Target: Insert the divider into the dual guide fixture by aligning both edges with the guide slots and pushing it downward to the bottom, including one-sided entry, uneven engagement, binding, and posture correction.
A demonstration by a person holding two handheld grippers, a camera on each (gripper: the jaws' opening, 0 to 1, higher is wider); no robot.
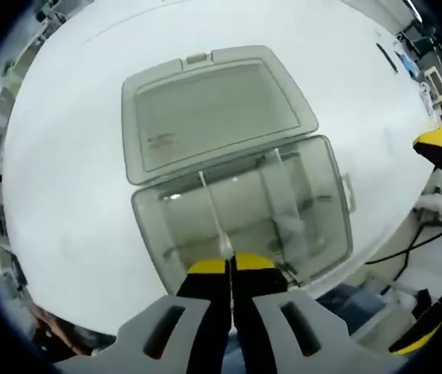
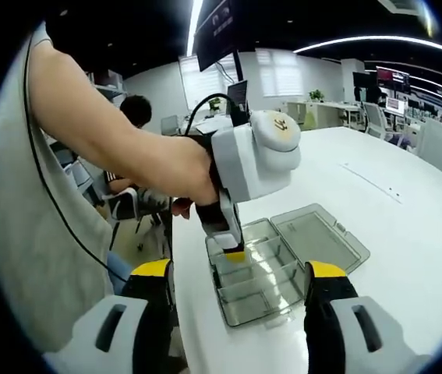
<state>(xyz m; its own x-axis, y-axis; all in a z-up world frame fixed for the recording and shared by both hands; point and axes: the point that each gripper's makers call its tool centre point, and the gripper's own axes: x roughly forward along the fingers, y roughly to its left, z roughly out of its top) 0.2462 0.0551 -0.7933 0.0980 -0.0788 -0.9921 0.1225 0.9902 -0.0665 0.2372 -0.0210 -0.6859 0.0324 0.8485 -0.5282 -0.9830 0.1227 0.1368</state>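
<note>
Count of items before you

You have one clear box (image 1: 240, 222) with one hinged lid (image 1: 213, 109) on one white table (image 1: 65, 156), two dividers: one (image 1: 211, 206) thin, one (image 1: 283, 199) wider; two grippers: left (image 1: 231, 265), right (image 2: 240, 273)

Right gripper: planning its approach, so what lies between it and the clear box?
Only bare white table between the open right gripper and the clear box, per the right gripper view.

Clear grey box (image 1: 240, 202) on white table (image 1: 72, 156); black, yellow-tipped left claw (image 1: 231, 265).
</note>
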